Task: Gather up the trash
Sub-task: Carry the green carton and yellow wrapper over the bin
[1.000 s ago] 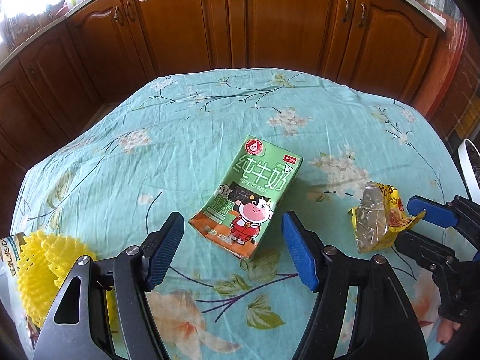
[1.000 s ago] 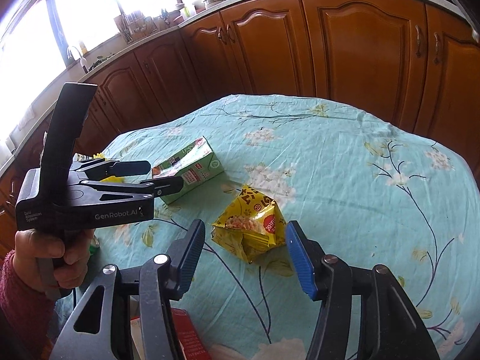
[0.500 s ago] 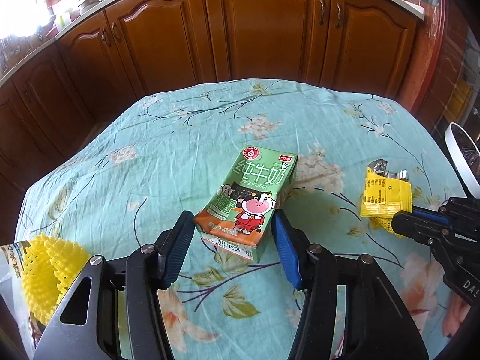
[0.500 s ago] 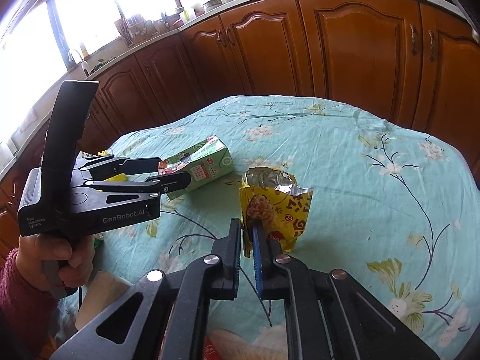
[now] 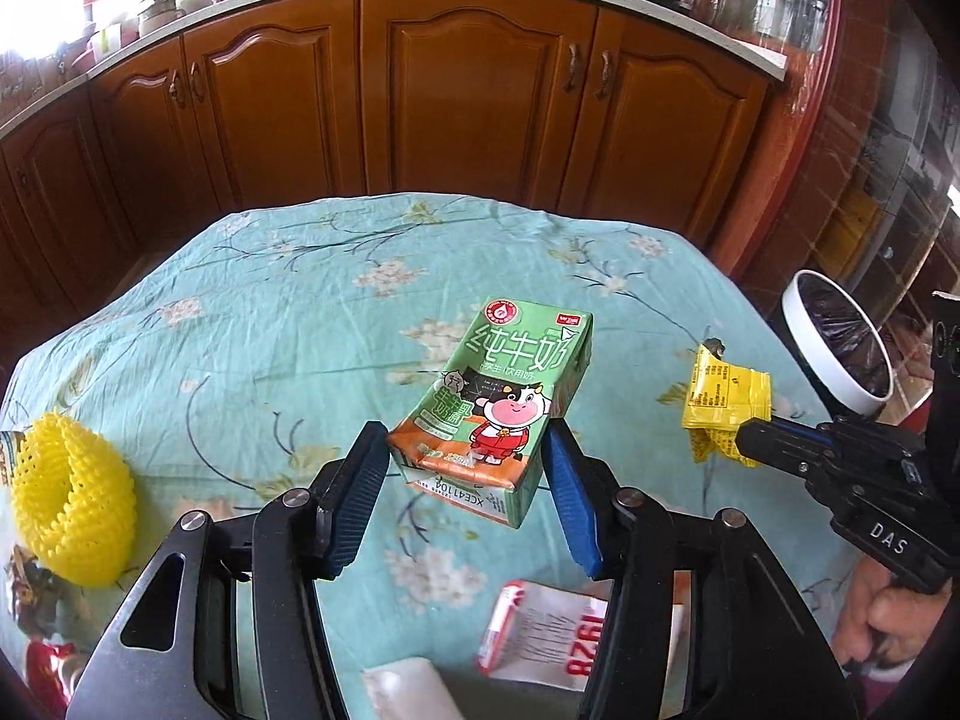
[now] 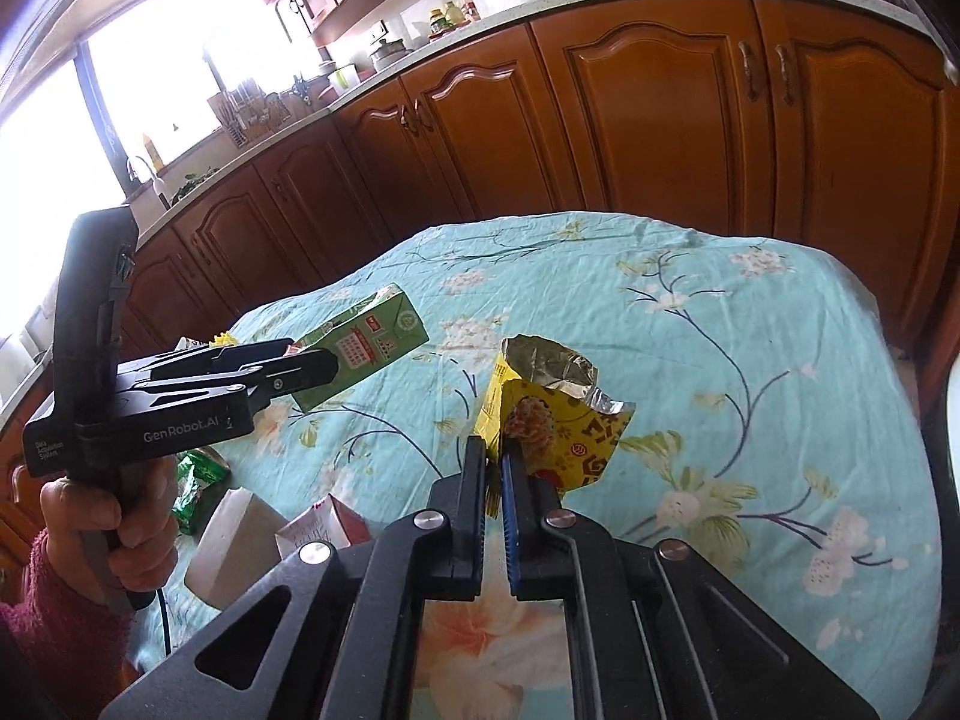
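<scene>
1. Left gripper (image 5: 465, 465), a second ago spread around the lying milk carton (image 5: 501, 402), now clamps it clear of the table (image 5: 252, 324).
2. Right gripper (image 6: 493, 468), earlier open, now pinches the lifted yellow wrapper (image 6: 558, 420).

I see a milk carton (image 5: 501, 402) of smooth, slightly glossy printed cardboard, and a snack wrapper (image 6: 558, 420) of crinkled yellow plastic film with a shiny foil lining. Under them my view shows a matt, wrinkled cloth tablecloth (image 5: 270, 324), a yellow foam net (image 5: 72, 498) with a rough mesh surface, and varnished wooden cabinets (image 5: 468, 96). The bin (image 5: 837, 348) has a smooth white plastic rim and a glossy black liner.
</scene>
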Demonstrator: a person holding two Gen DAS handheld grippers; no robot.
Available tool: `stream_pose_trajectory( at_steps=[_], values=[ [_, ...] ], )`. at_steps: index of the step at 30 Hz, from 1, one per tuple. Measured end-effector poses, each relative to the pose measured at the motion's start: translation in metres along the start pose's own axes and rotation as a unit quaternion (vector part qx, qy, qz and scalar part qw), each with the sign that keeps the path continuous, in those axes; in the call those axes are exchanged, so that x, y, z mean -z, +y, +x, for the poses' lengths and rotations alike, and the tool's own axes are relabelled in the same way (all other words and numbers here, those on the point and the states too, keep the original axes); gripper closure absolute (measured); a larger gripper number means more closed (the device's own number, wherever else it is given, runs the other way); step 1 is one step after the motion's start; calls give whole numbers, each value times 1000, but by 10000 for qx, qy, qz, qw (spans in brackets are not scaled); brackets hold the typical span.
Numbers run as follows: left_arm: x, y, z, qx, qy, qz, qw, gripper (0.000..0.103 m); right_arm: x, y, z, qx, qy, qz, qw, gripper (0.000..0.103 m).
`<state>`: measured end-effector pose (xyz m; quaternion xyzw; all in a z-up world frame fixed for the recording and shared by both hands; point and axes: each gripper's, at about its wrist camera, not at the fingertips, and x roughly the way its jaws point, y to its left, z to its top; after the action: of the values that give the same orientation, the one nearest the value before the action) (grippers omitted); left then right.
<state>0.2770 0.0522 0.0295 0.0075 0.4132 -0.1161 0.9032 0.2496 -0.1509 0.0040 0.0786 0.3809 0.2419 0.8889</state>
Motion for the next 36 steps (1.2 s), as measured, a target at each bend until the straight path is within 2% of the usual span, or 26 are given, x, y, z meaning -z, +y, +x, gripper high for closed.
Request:
stream_pose_trajectory(
  at_steps=[4,8,15,23,36],
  values=[
    [7,-33,-10,228,-79,104,9997,51,8,-14,-27,102,-136,99,9998,98],
    [14,-66,-17,280,-144,255,9992,51,18,-30,-51,203,-246,239,9992,98],
    [25,-111,-11,511,-37,401,9979,51,37,-61,-90,423,-422,510,9969,98],
    [30,-155,-9,687,11,586,9959,51,56,-85,-123,678,-615,771,9928,98],
    [24,-206,-1,894,70,874,9921,51,66,-120,-161,910,-880,1048,9864,98]
  ],
)
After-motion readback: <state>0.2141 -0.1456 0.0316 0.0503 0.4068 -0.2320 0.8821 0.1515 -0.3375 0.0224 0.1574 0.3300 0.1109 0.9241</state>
